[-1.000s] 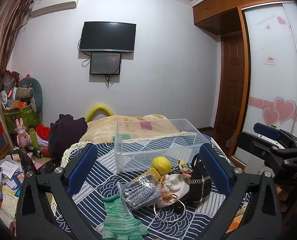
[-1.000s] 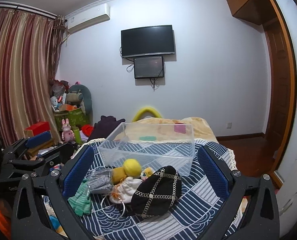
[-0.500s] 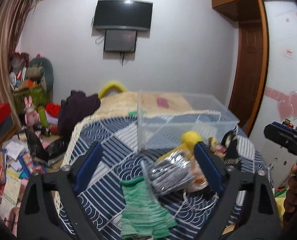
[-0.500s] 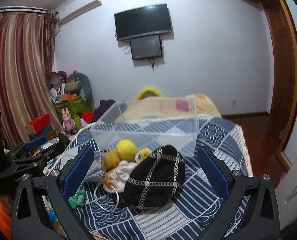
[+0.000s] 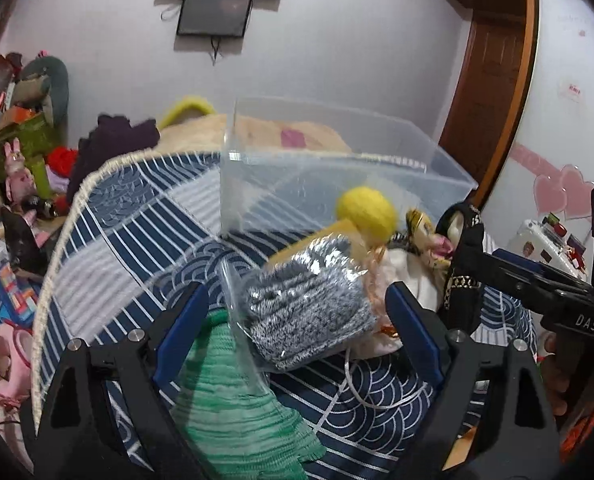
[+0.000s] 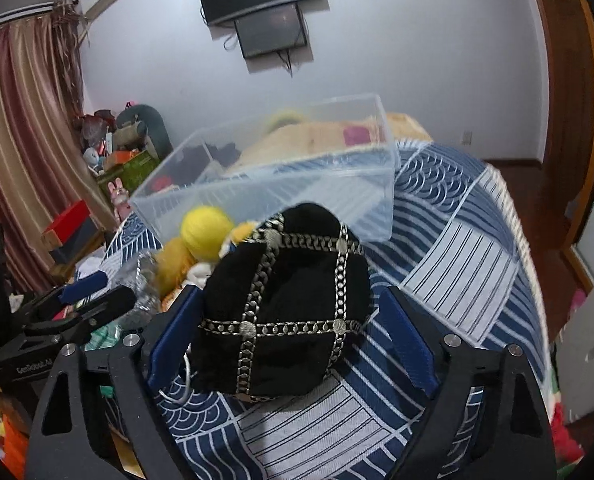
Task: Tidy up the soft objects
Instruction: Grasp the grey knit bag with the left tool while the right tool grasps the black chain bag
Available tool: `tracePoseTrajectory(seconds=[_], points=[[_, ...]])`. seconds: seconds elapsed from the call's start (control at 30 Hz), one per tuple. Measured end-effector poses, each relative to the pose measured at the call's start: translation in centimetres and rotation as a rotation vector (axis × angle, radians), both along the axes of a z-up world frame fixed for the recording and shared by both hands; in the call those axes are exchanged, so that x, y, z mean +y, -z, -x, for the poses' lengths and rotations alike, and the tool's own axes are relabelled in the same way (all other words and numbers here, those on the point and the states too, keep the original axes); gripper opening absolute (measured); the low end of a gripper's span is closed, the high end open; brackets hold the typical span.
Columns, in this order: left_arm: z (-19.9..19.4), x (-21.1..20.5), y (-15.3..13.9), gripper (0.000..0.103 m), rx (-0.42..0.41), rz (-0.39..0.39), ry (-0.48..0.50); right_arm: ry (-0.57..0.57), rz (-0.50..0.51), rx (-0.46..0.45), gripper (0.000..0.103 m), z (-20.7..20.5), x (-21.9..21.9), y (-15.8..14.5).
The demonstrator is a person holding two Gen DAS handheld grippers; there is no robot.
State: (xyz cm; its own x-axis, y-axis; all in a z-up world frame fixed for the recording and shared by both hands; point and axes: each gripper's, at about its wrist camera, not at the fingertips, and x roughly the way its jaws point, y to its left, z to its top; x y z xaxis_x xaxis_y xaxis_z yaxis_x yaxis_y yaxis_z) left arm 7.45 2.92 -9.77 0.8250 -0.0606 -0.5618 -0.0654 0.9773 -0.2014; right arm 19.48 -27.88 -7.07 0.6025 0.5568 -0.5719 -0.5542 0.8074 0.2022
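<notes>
Left tongs [image 5: 297, 312] spread wide, straddling the bagged grey knit [image 5: 309, 304], blue pads to either side and apparently not yet pressing. Right tongs [image 6: 289, 320] likewise wide, flanking the black chain-trimmed pouch [image 6: 285, 304], nothing gripped. Both bundles resting on the blue patterned bedspread [image 6: 457, 248], near edge of the bed.

Best done by sinking lower before closing, so the pads bite the body of each bundle rather than slippery plastic film or loose chain. Probably wise to squeeze slowly: soft goods compress and can squirt out sideways. Worth watching the white cord loop [image 5: 377, 396] under the pile; likely to snag and drag neighbours along.

Just beyond the grey knit, a green knitted piece [image 5: 237, 400] lying partly beneath it, seen in full only from the left wrist; barely a sliver from the right. Yellow plush ball [image 5: 365, 212] and a small doll [image 5: 421, 228] heaped behind. Black pouch's full dome and chain grid shown only by the right wrist; merely a thin edge from the left.

Farther back, clear plastic bin [image 6: 281, 184] standing open on the bed, seemingly empty, a likely destination.
</notes>
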Motion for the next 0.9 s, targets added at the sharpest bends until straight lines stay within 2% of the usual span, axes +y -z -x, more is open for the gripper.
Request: tracePoseTrajectory(seconds=[0.1, 0.17, 0.2, 0.27, 0.37, 0.43, 0.47, 0.53, 0.63, 0.9], points=[[-0.6, 0.3, 1.0, 0.091, 0.019, 0.025, 0.0, -0.011, -0.006, 0.045, 0.08, -0.5, -0.1, 0.7], [-0.6, 0.5, 1.3, 0.091, 0.018, 0.039, 0.002, -0.024, -0.016, 0.069, 0.066, -0.6, -0.2, 1.0], [-0.6, 0.6, 1.3, 0.09, 0.017, 0.04, 0.003, -0.035, -0.021, 0.084, 0.064, -0.7, -0.3, 1.2], [-0.5, 0.5, 1.5, 0.085, 0.007, 0.033, 0.007, -0.055, -0.03, 0.108, 0.052, -0.7, -0.3, 1.4], [-0.1, 0.1, 1.3, 0.068, -0.005, 0.024, 0.026, -0.059, -0.021, 0.098, 0.037, -0.3, -0.5, 1.3], [0.3, -0.2, 1.2, 0.057, -0.012, 0.011, 0.033, -0.062, -0.027, 0.096, 0.031, -0.4, -0.8, 1.2], [0.5, -0.3, 1.2, 0.054, -0.018, -0.002, 0.031, -0.059, -0.03, 0.091, 0.027, -0.2, -1.0, 1.0], [0.6, -0.3, 0.8, 0.045, -0.022, -0.015, 0.028, -0.05, -0.033, 0.079, 0.024, -0.3, -1.4, 0.8], [1.1, -0.2, 0.2, 0.038, -0.039, -0.017, 0.028, -0.038, -0.029, 0.047, 0.023, 0.2, -2.0, 0.0], [2.7, -0.2, -2.3, 0.035, -0.123, -0.066, 0.002, -0.022, -0.048, -0.044, 0.023, 1.2, -3.3, -2.2]])
